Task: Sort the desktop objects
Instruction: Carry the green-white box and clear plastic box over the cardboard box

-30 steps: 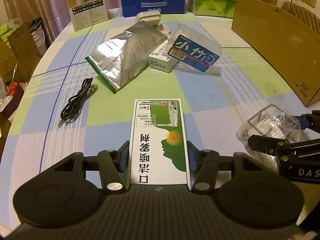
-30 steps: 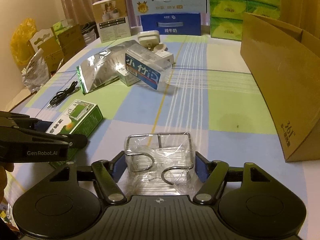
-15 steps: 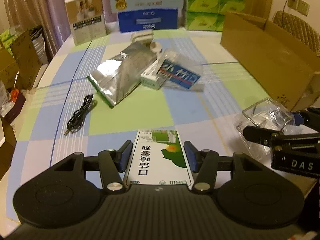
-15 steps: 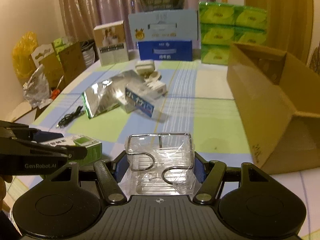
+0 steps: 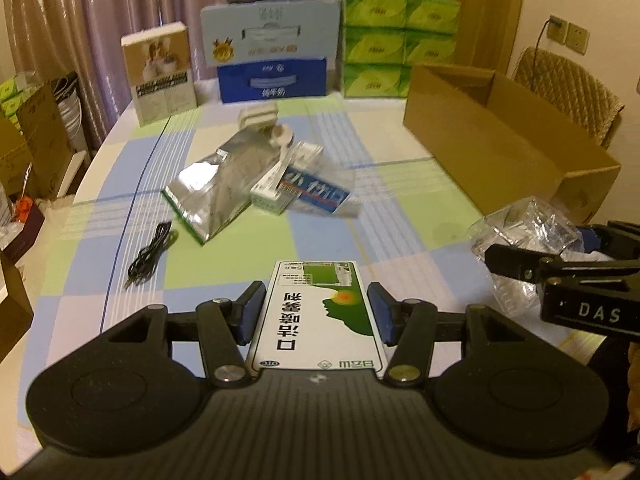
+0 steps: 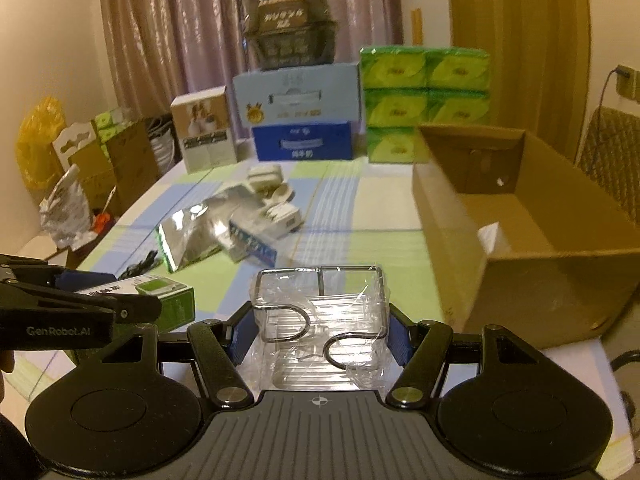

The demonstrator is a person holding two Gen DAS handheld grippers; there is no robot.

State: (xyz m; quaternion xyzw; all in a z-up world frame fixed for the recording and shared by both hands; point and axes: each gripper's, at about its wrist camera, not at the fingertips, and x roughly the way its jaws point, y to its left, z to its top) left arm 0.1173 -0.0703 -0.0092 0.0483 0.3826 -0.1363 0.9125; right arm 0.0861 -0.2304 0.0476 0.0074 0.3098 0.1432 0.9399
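Note:
My left gripper (image 5: 316,308) is shut on a white and green medicine box (image 5: 318,312), held above the checked table (image 5: 240,256). In the right wrist view, that same box (image 6: 168,300) shows at the left between the left gripper's fingers. My right gripper (image 6: 320,330) is shut on a wire rack wrapped in clear plastic (image 6: 320,312), also lifted off the table. The wrapped rack (image 5: 528,232) appears at the right edge of the left wrist view. An open cardboard box (image 6: 520,232) stands on the table to the right.
Mid-table lie a silver foil bag (image 5: 212,188), a blue and white packet (image 5: 316,194), a small white box (image 5: 276,184) and a black cable (image 5: 150,254). Cartons and green tissue packs (image 5: 396,48) line the far edge. A chair (image 5: 568,88) stands behind the cardboard box.
Both grippers have risen with their loads and tilted up, so the table sits lower in view and the far cartons and curtain have come into sight.

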